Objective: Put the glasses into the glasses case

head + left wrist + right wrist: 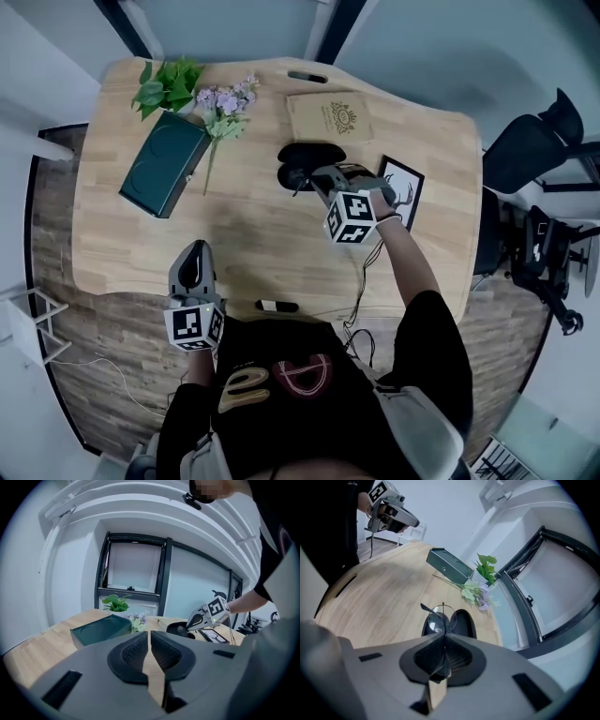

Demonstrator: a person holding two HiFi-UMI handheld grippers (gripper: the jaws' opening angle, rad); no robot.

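The right gripper (314,178) points steeply down over the far side of the wooden surface (253,244). Its tongs are clamped on the glasses (438,618), gripping the thin frame edge-on, with one round lens showing beyond the tips. The glasses hang directly over the open black glasses case (305,155); whether they touch it cannot be told. The left gripper (197,248) hovers near the surface's front edge, well apart from the case, its tongs drawn together with nothing between them. A green box (164,164) lies beside some flowers (225,103).
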